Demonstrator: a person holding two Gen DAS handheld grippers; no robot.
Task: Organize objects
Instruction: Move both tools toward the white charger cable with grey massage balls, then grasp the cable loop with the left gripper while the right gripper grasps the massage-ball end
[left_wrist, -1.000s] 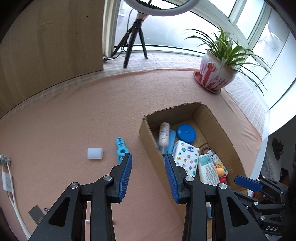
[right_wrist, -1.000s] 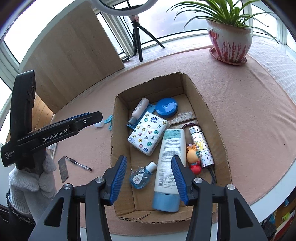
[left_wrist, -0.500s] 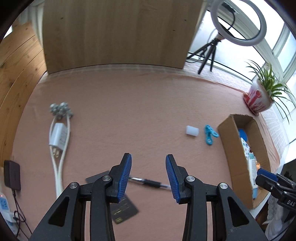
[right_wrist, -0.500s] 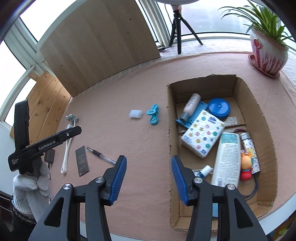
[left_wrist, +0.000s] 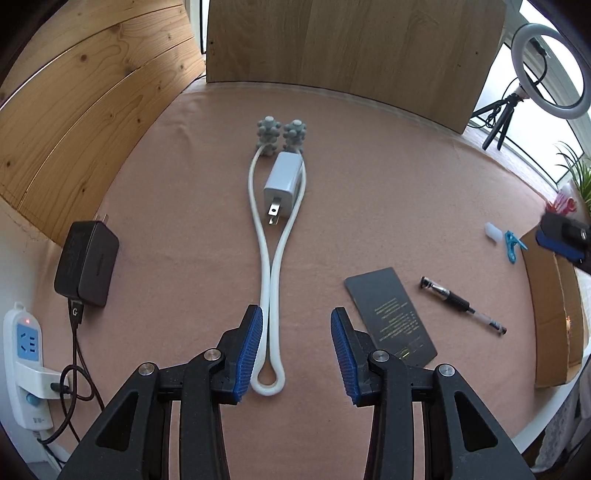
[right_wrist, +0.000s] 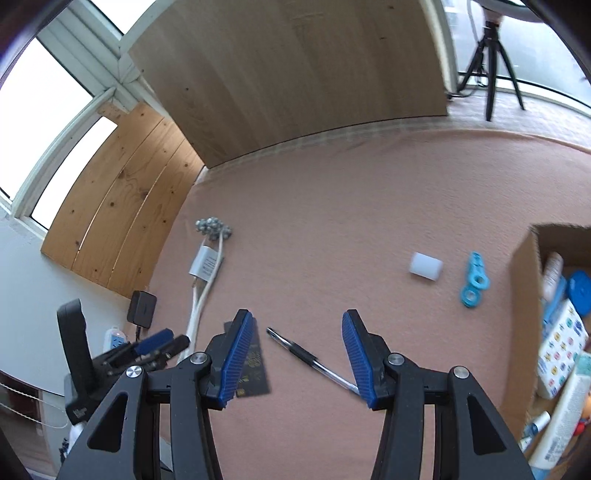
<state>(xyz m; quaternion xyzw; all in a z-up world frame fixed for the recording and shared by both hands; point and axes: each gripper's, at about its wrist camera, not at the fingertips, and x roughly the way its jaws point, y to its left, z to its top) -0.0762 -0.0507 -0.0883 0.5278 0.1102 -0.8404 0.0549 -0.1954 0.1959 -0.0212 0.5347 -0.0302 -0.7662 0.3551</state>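
Observation:
My left gripper (left_wrist: 296, 350) is open and empty over the looped end of a white massager (left_wrist: 271, 280) with grey knobbed balls; a grey charger plug (left_wrist: 279, 181) lies inside its loop. A black card (left_wrist: 390, 315) and a pen (left_wrist: 461, 304) lie to its right. My right gripper (right_wrist: 297, 358) is open and empty above the pen (right_wrist: 310, 360), with the black card (right_wrist: 253, 369) by its left finger. A white cap (right_wrist: 425, 266) and a blue clip (right_wrist: 474, 278) lie near the cardboard box (right_wrist: 524, 280), which holds several items.
A black power adapter (left_wrist: 87, 264) and a white power strip (left_wrist: 26, 354) sit at the left edge. Wooden panels stand at the back and left. A ring light on a tripod (left_wrist: 546, 70) stands at far right. The table's front edge is close.
Both grippers have swung left, away from the box. The left one has come down close over the massager; the right one now hovers over the pen and card.

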